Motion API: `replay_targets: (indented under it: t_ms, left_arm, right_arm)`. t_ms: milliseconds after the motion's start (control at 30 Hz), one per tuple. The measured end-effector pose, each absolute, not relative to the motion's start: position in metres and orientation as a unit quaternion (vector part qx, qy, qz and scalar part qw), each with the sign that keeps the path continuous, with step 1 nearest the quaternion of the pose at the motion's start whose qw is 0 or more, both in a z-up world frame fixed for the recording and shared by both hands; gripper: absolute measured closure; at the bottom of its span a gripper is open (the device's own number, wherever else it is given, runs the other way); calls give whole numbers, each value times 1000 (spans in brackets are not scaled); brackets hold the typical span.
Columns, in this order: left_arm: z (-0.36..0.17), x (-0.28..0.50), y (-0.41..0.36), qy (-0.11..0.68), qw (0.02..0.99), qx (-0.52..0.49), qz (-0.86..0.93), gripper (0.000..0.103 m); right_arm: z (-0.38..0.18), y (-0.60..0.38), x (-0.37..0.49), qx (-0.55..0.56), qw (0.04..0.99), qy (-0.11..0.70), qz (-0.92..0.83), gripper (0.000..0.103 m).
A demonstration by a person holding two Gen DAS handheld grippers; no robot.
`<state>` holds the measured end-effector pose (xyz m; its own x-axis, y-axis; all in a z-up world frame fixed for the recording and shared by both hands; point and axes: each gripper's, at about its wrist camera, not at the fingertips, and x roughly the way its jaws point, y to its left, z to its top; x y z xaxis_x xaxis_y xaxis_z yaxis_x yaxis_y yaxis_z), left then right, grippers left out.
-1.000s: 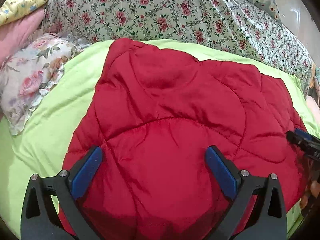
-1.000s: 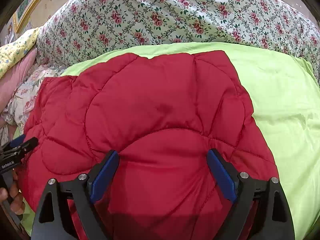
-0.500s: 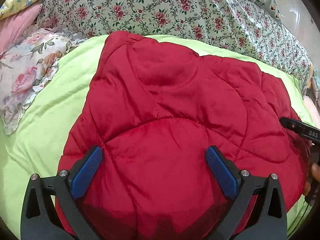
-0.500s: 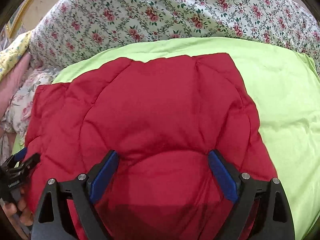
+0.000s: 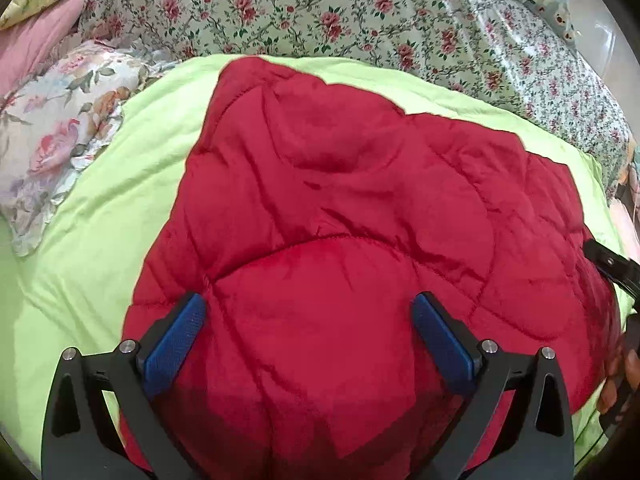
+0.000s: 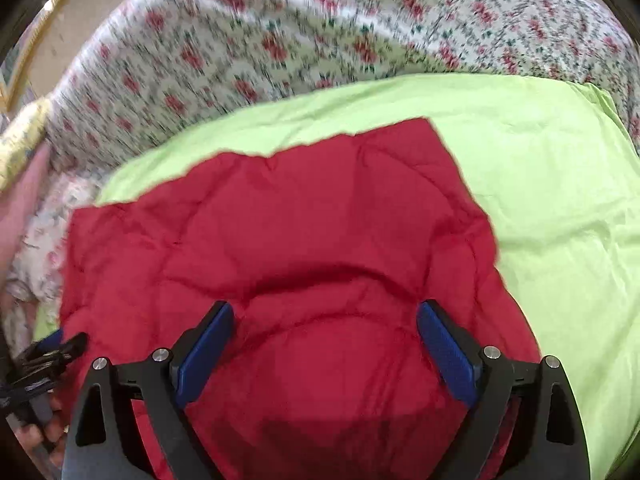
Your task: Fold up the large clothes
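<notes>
A red quilted padded garment [image 5: 340, 208] lies folded and spread on a lime-green sheet [image 5: 100, 208]. My left gripper [image 5: 308, 320] hovers over its near left part, open, blue pads wide apart with nothing between them. In the right wrist view the same red garment [image 6: 280, 248] fills the middle, and my right gripper [image 6: 324, 328] stands open above its near edge, holding nothing. The right gripper's black tip [image 5: 612, 264] shows at the far right of the left wrist view. The left gripper's tip [image 6: 52, 352] and a hand show at the lower left of the right wrist view.
A rose-patterned duvet [image 5: 320, 12] is piled behind the green sheet [image 6: 540, 184]. A floral ruffled pillow [image 5: 60, 132] lies at the left, with a pink cushion [image 5: 36, 36] behind it. Bare green sheet stretches to the right of the garment.
Both grippers have pulled back and risen from the garment, more so the right, whose view is now motion-blurred. Both stayed open. The garment has not moved.
</notes>
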<state>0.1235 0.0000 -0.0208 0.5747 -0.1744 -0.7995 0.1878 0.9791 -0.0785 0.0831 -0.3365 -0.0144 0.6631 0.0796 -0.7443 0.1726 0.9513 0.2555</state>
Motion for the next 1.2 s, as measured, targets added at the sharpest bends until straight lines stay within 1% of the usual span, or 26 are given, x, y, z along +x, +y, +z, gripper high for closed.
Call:
replay_targets:
  t_ms: [233, 333, 467, 667, 767, 833, 1200]
  left_arm:
    - [0, 66, 7, 428, 892, -1, -142, 0]
    - [-3, 41, 0, 429, 889, 10, -158, 0]
    - [-7, 28, -6, 439, 883, 17, -165, 0]
    - [-9, 31, -13, 449, 880, 23, -156, 0]
    - [-24, 39, -16, 472, 869, 30, -147, 0]
    - [-30, 41, -17, 475, 868, 34, -145, 0]
    - [-37, 50, -15, 492, 858, 32, -144, 0]
  right_arm:
    - [-3, -323, 10, 144, 905, 400, -2, 8]
    - [-6, -307, -9, 122, 906, 406, 13, 8]
    - [-15, -292, -24, 98, 903, 417, 14, 8]
    - [-17, -292, -24, 103, 900, 423, 10, 8]
    - [-27, -294, -17, 99, 890, 444, -3, 8]
    - [-33, -295, -14, 92, 887, 452, -6, 8]
    - [-45, -299, -7, 82, 884, 461, -15, 8]
